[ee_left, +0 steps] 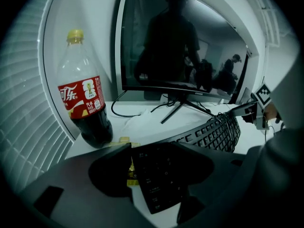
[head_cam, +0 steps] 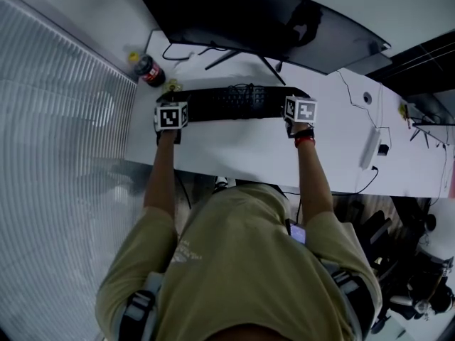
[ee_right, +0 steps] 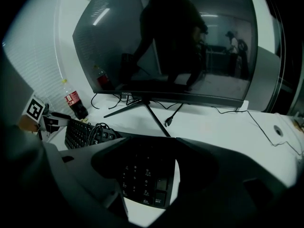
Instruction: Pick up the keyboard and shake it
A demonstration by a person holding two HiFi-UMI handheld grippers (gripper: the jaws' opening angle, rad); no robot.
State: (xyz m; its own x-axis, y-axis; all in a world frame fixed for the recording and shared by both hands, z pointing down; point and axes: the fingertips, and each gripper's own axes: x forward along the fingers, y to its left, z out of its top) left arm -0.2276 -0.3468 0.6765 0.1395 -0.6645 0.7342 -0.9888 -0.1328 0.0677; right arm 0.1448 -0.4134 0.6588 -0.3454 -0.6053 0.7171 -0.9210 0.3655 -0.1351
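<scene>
A black keyboard (head_cam: 234,103) lies crosswise over the white desk (head_cam: 234,155), with a coiled black cable (head_cam: 245,91) piled on its keys. My left gripper (head_cam: 176,109) is shut on the keyboard's left end, and my right gripper (head_cam: 295,109) is shut on its right end. In the left gripper view the keyboard (ee_left: 209,134) runs off to the right from between the jaws of the left gripper (ee_left: 159,175). The right gripper view shows the number-pad end of the keyboard (ee_right: 78,132) inside the right gripper (ee_right: 142,175). The keyboard seems lifted slightly off the desk.
A cola bottle (head_cam: 149,69) (ee_left: 85,103) stands at the desk's far left corner beside small yellow bits (head_cam: 170,85). A large curved monitor (head_cam: 263,23) (ee_right: 166,46) on a thin-legged stand sits just behind the keyboard. A white power strip (head_cam: 371,148) lies to the right. Window blinds (head_cam: 57,119) run along the left.
</scene>
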